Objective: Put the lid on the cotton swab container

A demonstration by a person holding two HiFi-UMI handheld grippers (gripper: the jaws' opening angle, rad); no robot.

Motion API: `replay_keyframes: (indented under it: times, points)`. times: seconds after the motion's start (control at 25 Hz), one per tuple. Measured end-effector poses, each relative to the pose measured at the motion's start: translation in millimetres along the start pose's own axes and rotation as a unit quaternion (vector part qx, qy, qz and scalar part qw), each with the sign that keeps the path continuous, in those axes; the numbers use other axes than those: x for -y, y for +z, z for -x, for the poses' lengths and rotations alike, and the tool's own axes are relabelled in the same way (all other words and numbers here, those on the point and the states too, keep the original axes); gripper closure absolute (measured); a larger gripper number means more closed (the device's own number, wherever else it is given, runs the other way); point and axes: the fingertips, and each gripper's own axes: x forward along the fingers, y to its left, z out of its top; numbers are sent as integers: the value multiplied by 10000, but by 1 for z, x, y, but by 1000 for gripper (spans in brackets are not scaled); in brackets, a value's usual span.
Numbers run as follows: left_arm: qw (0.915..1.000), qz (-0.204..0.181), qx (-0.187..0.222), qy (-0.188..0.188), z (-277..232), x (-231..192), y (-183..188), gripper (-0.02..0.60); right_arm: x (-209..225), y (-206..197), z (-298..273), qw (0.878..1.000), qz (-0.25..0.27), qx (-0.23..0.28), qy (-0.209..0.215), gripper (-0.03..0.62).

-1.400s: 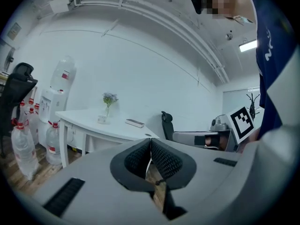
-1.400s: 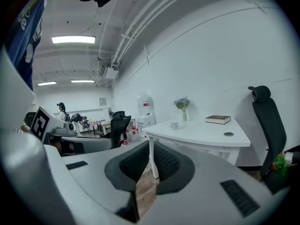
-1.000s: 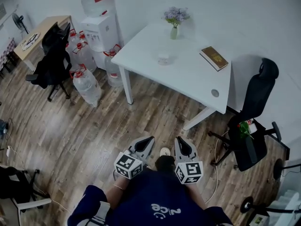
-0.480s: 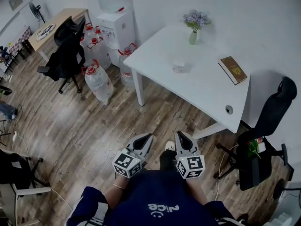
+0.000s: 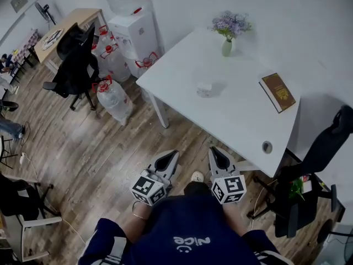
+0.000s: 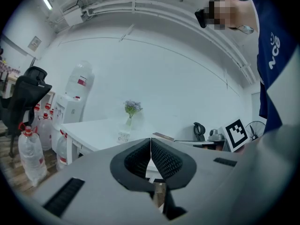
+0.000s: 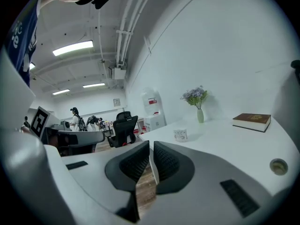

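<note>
The cotton swab container point(image 5: 204, 89) is a small pale tub near the middle of the white table point(image 5: 237, 120); it also shows in the left gripper view point(image 6: 123, 136) and the right gripper view point(image 7: 180, 135). From this distance I cannot make out its lid as a separate piece. My left gripper point(image 5: 172, 155) and right gripper point(image 5: 213, 150) are held side by side close to the person's body, over the wooden floor and well short of the table. Both are shut with nothing between the jaws, left point(image 6: 150, 141) and right point(image 7: 150, 146).
On the table stand a vase of purple flowers point(image 5: 227, 46) and a brown book point(image 5: 277, 91), with a cable hole point(image 5: 267, 146) near the front edge. Water bottles point(image 5: 113, 98) and a dispenser point(image 5: 132, 24) stand at its left, beside a black chair point(image 5: 74, 65). Another chair point(image 5: 328, 148) is at the right.
The head view has swung and drawn nearer to the table, which now looks larger. Both grippers stay shut and side by side near the body.
</note>
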Motion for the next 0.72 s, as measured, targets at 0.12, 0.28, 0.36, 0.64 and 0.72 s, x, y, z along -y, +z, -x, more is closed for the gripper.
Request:
replay_keyframes:
  times: [0.12,0.28,0.36,0.64,0.72]
  points:
    - [10000,-15,-8,38,-34,-1,0,560,28,9,-18,9999,34,-13,116,537]
    - [10000,-36,-30,79,-72,-2,-1,560,59,21,-40,9995,90,-10,303,537]
    - [9999,33,26,139,-90,-4,1,560,73,25,-48,9991,130,-50,408,537]
    - [9996,-42,93,249,-139,-15,10,560,115,39,-66,9985,160,-75,515,537]
    - [9996,-84,26,252,-146,-19,10,560,123,38,-71,9987,70,-96,488,537]
